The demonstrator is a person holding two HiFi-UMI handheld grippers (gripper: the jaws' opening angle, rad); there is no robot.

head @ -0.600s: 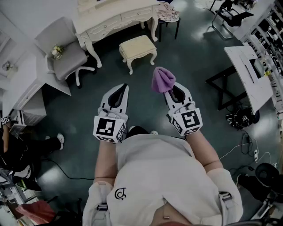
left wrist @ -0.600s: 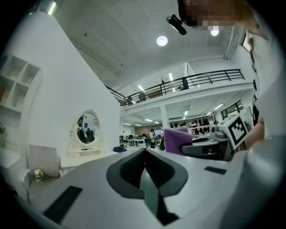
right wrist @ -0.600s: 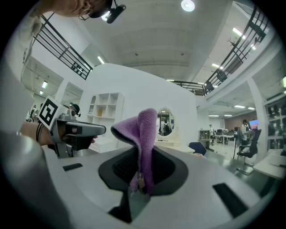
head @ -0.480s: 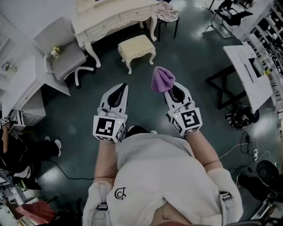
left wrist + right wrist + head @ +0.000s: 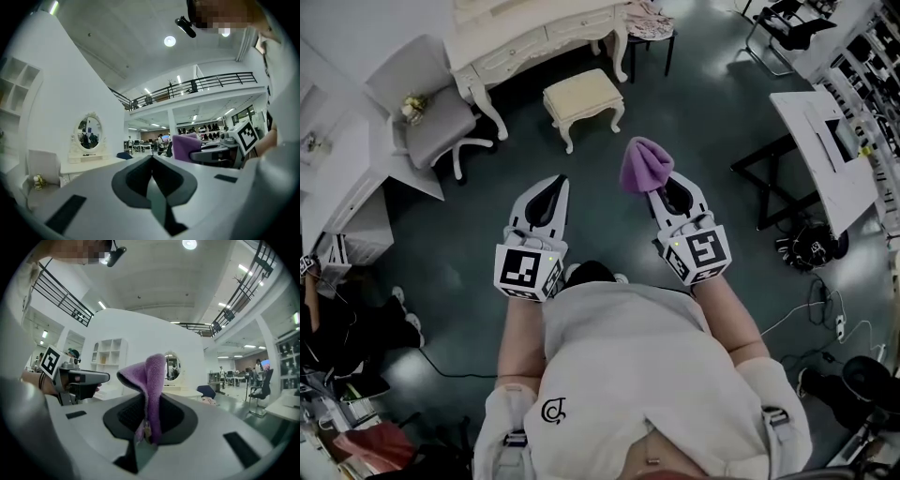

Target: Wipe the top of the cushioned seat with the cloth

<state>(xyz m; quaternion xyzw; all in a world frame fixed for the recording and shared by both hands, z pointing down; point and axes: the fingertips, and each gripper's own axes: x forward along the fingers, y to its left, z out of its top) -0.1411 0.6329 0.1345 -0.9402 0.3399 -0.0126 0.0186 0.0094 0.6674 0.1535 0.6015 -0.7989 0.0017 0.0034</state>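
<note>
Your right gripper clamps the purple cloth and your left gripper is closed empty, both over dark floor, well apart from the cushioned seat, now slightly higher in view than before.

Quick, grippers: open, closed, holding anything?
Left gripper: closed, holding nothing.
Right gripper: closed on the purple cloth.

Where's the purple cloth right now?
In the head view, the purple cloth is clamped in the right gripper, right of centre, short of the cream cushioned stool.
</note>
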